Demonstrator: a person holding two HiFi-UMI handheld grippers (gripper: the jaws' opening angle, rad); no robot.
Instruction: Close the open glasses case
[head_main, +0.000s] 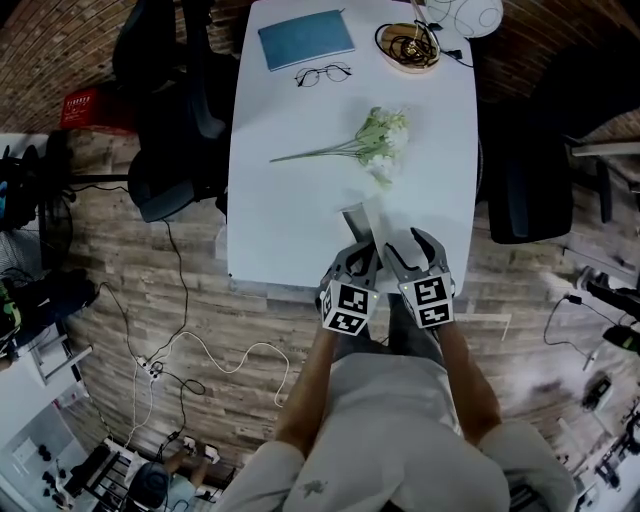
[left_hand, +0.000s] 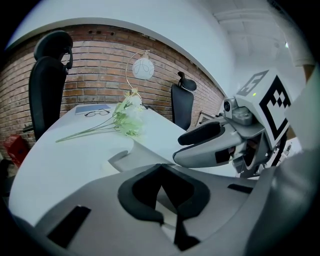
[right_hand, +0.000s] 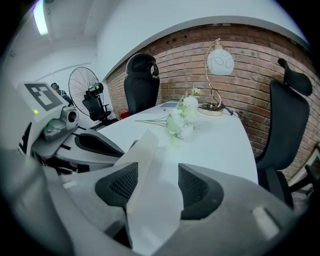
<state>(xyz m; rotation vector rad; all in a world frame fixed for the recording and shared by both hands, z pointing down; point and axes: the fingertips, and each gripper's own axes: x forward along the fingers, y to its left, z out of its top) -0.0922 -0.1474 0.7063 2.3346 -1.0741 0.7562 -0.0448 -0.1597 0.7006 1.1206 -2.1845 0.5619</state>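
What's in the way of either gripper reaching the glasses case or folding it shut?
Nothing visible. Both are at the glasses case: its flap stands between the parted jaws of the right gripper, and the left gripper is shut on its near edge. The flowers lie beyond it, apart.

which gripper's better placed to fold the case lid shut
Right. The right gripper has its jaws open around the raised lid, while the left gripper looks shut on the glasses case base, steadying it.

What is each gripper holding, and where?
The left gripper is shut on the near edge of the glasses case; right gripper stands open around its white flap, not clamping.
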